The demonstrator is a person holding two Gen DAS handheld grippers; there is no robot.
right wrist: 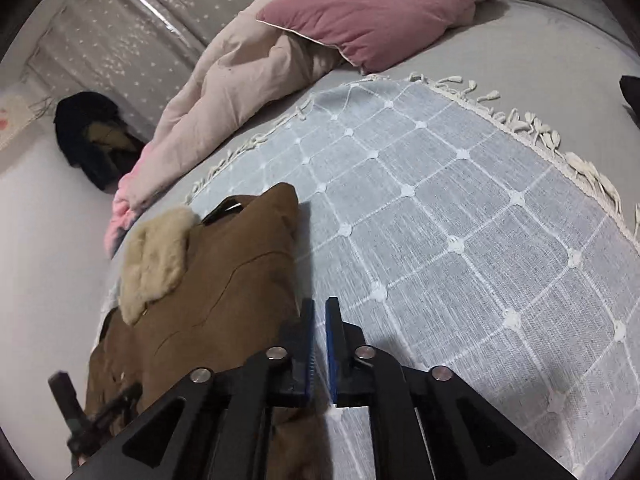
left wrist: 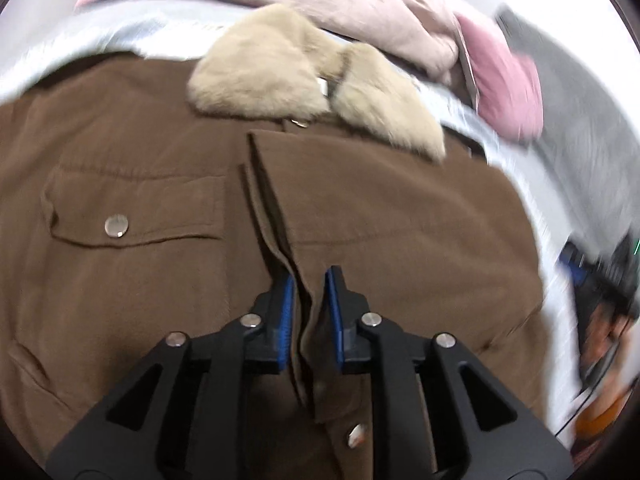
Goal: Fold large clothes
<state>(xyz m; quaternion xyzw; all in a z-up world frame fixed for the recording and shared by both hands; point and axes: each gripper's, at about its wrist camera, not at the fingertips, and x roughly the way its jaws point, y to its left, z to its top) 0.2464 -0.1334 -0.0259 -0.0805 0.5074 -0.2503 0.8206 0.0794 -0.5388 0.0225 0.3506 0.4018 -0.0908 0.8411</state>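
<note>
Left tongs [left wrist: 310,280], slightly apart and gripping nothing, hover over the front placket of a brown coat [left wrist: 140,280] spread front-up on the bed's blue throw [right wrist: 440,220] for folding, while right tongs [right wrist: 319,312], likewise slightly apart, hang at its edge.

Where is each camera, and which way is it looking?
Left wrist: sits on the left claw, looking down along its fingers at the brown coat and its furry collar; the other claw shows blurred at the right edge.
Right wrist: sits on the right claw, looking across the checked blanket toward the pink pillow; its fingers show.
Both share the coat, collar and pillow.
</note>
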